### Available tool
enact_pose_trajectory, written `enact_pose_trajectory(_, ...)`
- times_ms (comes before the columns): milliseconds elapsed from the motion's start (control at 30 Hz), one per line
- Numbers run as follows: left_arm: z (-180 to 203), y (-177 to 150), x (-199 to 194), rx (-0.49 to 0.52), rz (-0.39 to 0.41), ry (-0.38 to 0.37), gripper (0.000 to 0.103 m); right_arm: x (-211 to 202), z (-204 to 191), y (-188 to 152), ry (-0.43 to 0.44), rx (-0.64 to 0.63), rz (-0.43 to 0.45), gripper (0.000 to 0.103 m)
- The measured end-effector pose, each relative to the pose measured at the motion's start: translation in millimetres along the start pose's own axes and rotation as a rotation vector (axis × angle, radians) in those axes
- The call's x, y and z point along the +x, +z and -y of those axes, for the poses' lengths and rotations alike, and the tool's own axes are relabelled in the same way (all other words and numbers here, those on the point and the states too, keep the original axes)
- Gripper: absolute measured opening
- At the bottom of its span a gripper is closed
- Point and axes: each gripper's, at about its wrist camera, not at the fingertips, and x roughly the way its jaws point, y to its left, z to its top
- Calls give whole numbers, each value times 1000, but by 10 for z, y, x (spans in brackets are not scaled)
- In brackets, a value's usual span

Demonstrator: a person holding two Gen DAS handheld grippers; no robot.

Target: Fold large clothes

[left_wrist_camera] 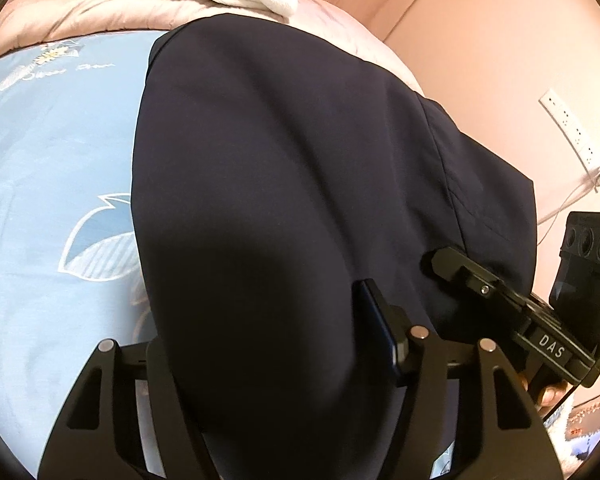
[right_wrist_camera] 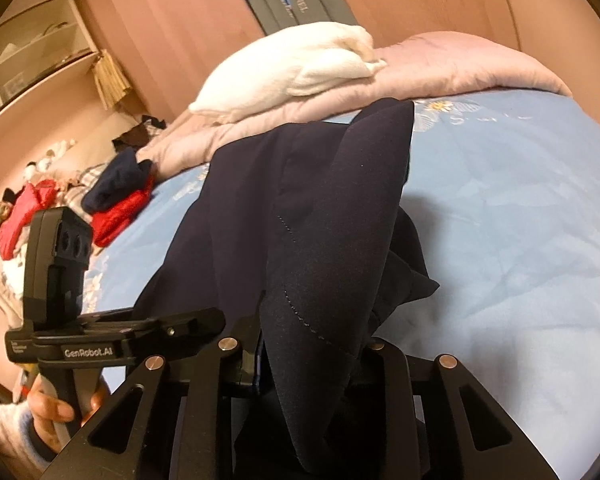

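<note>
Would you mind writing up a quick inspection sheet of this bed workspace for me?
Surface: light blue bedsheet with leaf print.
Job's things: dark navy garment, lifted and draped from both grippers.
Clutter: white blanket on pink quilt; heap of red and dark clothes at the far side.
Grippers: left gripper and right gripper both shut on the garment.
Cables: white cord below a wall power strip.
Surroundings: shelving, curtain.
</note>
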Motion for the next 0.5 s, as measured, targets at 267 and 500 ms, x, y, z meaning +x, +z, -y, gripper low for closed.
enact_pose_trajectory(267, -91, 54, -297, -6, 32, 39, 64, 133, -286, 125, 54, -33, 9, 29)
enact_pose_trajectory(500, -351, 67, -527, -40, 48, 76, 64, 318, -521, 170, 91, -54, -12, 29)
